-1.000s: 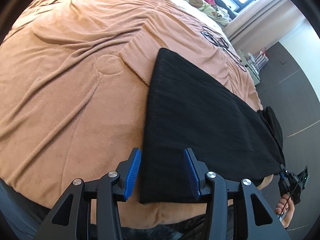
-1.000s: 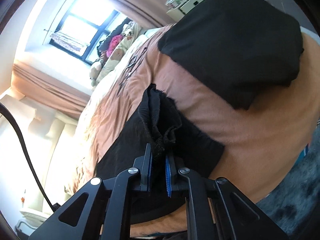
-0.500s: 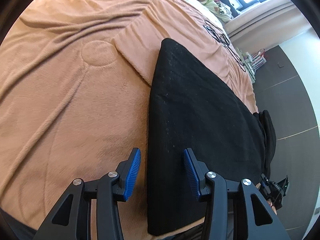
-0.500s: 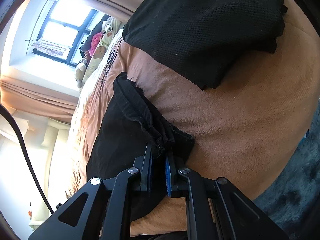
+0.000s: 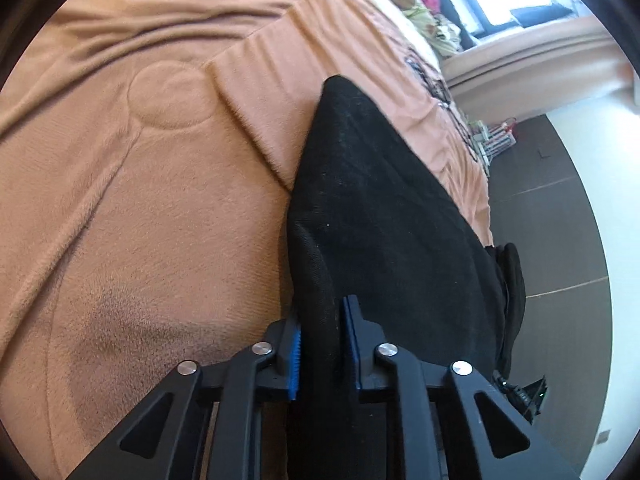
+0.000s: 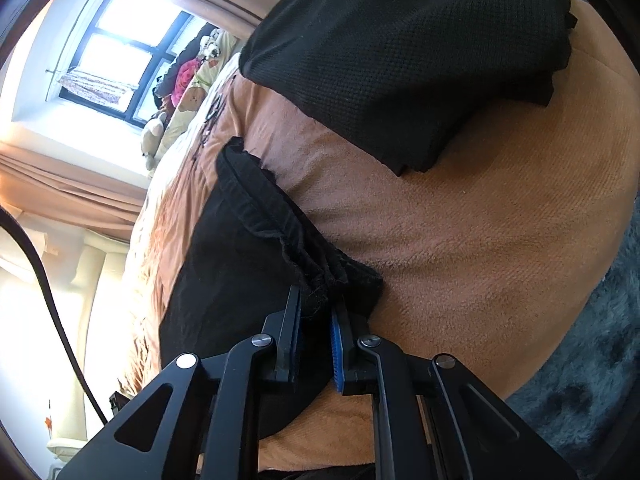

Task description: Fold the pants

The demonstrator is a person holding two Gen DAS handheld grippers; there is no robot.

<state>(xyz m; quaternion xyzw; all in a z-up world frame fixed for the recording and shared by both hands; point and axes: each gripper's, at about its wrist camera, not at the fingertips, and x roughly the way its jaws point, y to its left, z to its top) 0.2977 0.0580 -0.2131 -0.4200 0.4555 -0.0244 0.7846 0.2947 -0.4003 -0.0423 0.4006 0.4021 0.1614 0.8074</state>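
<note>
Black pants [image 5: 380, 216] hem hidden in closing left hand-held gripper [image 5: 320, 344] | right hand-held gripper [image 6: 316, 340] opening around waistband | bed [image 5: 120, 200] clear leftward

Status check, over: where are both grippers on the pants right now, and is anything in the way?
Left gripper closing on pants hem edge. Right gripper easing open, waistband bunched between pads. Another black garment lies beyond, apart.

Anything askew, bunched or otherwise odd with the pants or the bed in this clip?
Nothing alarming. The black pants lie fairly flat on the orange blanket; only the waistband is gathered and bunched where it runs into the right claw. A second dark garment sits folded apart, further along the bed.
</note>
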